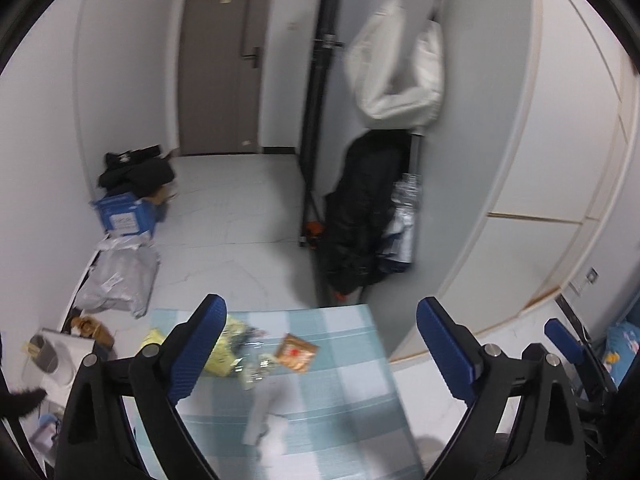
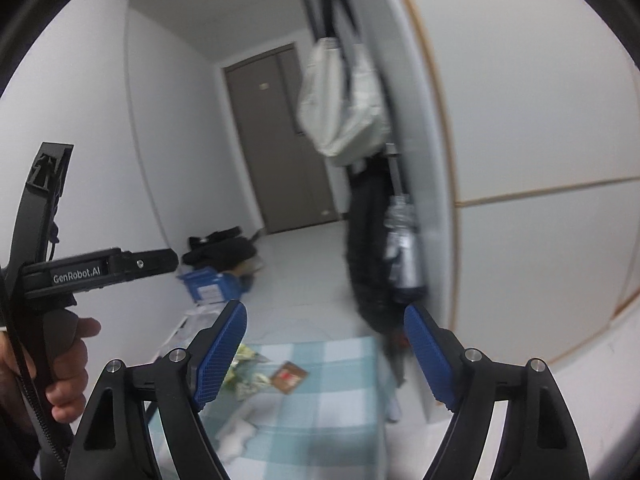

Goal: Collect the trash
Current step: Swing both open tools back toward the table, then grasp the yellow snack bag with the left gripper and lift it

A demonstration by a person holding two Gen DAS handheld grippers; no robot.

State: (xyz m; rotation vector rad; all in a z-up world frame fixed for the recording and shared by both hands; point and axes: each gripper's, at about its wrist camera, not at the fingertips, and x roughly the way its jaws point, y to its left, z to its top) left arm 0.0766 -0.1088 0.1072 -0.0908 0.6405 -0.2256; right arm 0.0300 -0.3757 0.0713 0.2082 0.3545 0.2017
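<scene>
The left tongs [image 1: 320,344] stand wide with nothing between their blue pads, raised above the checked counter [image 1: 352,392]. The right tongs [image 2: 325,354] gape the same way, empty, over that counter. On the counter's far end lies the trash: a brown snack wrapper [image 1: 297,352], yellow-green crumpled wrappers [image 1: 228,350] just left of it, and white tissue [image 1: 266,420] nearer the camera. Beyond the counter, on the floor, sits a blue box [image 1: 125,214].
</scene>
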